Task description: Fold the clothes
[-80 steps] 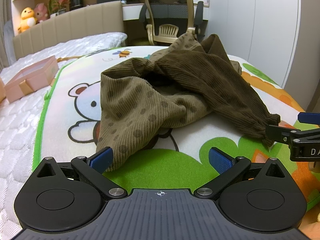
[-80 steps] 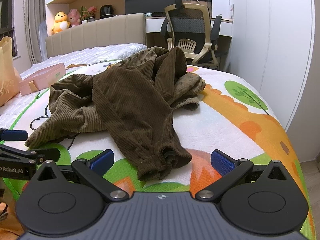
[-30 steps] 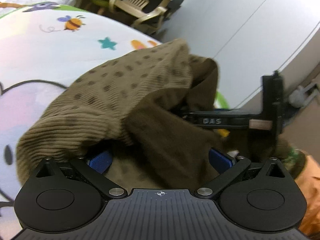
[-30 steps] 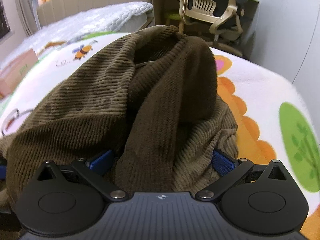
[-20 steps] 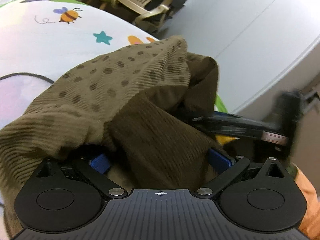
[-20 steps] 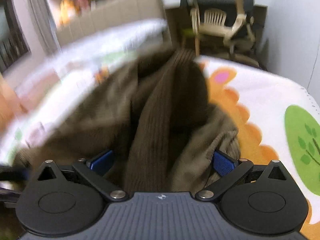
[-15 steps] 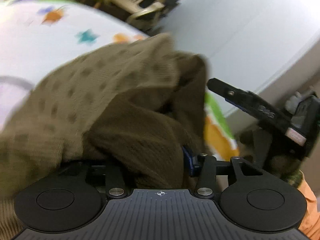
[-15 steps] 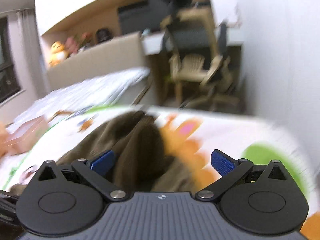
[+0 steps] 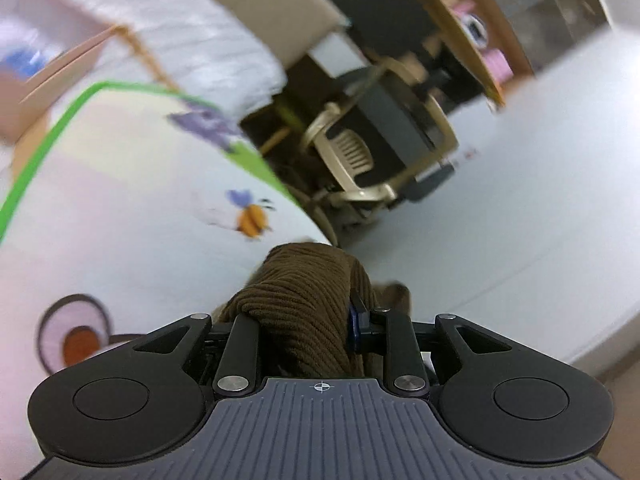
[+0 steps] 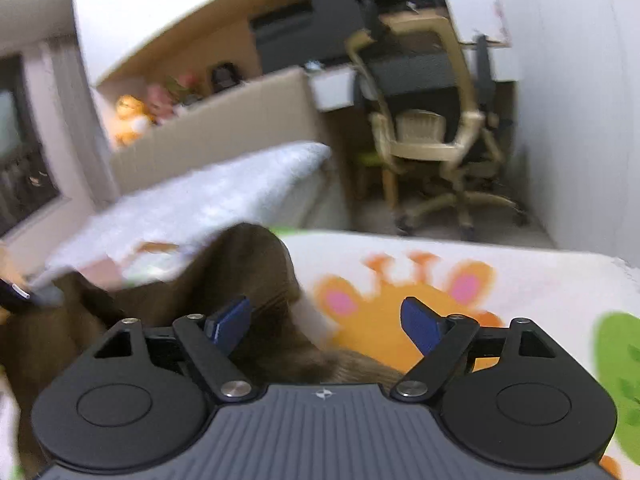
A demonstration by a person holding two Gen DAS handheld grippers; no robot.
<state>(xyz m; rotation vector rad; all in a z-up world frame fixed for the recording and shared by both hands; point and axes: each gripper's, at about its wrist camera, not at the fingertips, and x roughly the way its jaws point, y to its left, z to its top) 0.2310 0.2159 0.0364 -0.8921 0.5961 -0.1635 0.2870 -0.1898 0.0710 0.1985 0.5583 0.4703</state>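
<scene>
The left gripper [image 9: 308, 320] is closed on a thick fold of the brown corduroy garment [image 9: 304, 300]; the cloth bulges up between its two black arms, and a small piece of blue pad [image 9: 353, 326] shows on the right side, pressed against the fabric. The cloth fills the gap completely and a little more of it hangs behind the right finger. Beyond this gripper lies the bed cover [image 9: 120, 208], white with a green border, a small bee drawing [image 9: 250, 218] and part of a round cartoon ear at the lower left. A pink box [image 9: 44, 68] sits on the far left part of the bed, on a white quilted blanket [image 9: 224, 40]. Past the edge of the bed stands a beige office chair [image 9: 384, 148], and this view is tilted and a bit blurred. The right gripper [image 10: 328, 322] stands open, its two blue pads [image 10: 420, 322] well apart, and nothing is held between them. The garment [image 10: 248, 276] rises in a blurred brown hump in front of its left finger and spreads under the gripper and to the lower left; whether the cloth touches the left pad I cannot tell. To the right of the hump the cover shows an orange cartoon animal [image 10: 400, 296] with pink ears and a green shape at the right edge. At the far left edge of this view a small dark part of the other tool is visible, near the cloth. Behind are the beige headboard [image 10: 224, 128] with plush toys [image 10: 132, 116] on top, the office chair [image 10: 428, 120] at a desk, and a white wall on the right.
</scene>
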